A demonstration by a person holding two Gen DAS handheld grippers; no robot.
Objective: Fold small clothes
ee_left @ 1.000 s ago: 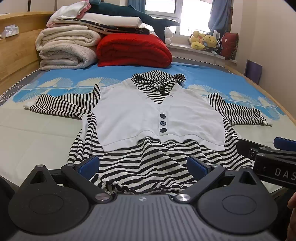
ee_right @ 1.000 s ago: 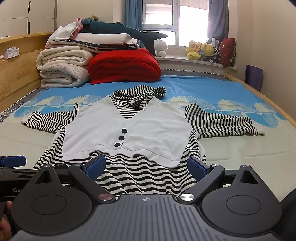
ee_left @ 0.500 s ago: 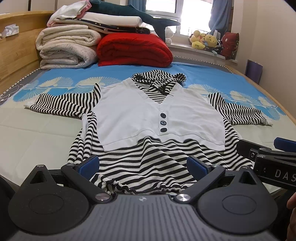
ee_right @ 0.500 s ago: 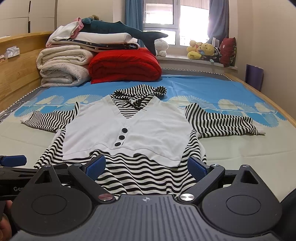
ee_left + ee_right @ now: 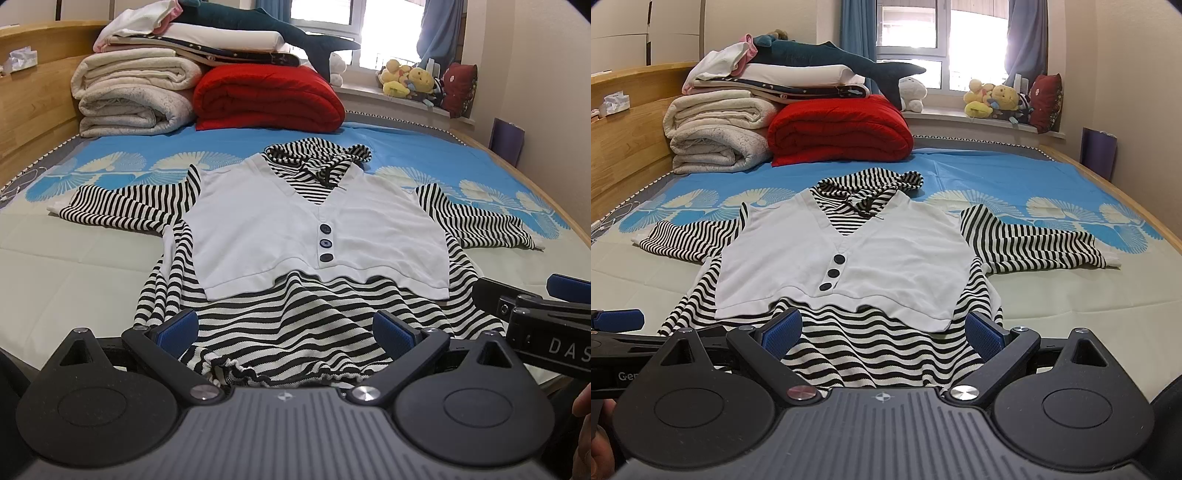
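Observation:
A small black-and-white striped hooded top with a white buttoned vest front (image 5: 310, 236) lies spread flat on the bed, sleeves out to both sides; it also shows in the right wrist view (image 5: 849, 258). My left gripper (image 5: 286, 328) is open and empty, hovering just above the garment's gathered hem. My right gripper (image 5: 882, 330) is open and empty over the hem further right; it appears at the right edge of the left wrist view (image 5: 546, 317). The left gripper's fingertip (image 5: 617, 320) shows at the left edge of the right wrist view.
Rolled white blankets (image 5: 129, 96) and a red quilt (image 5: 266, 99) are stacked at the head of the bed, with a plush shark (image 5: 280, 33) on top. A wooden headboard (image 5: 33, 122) runs along the left. Plush toys (image 5: 410, 81) sit on the window sill.

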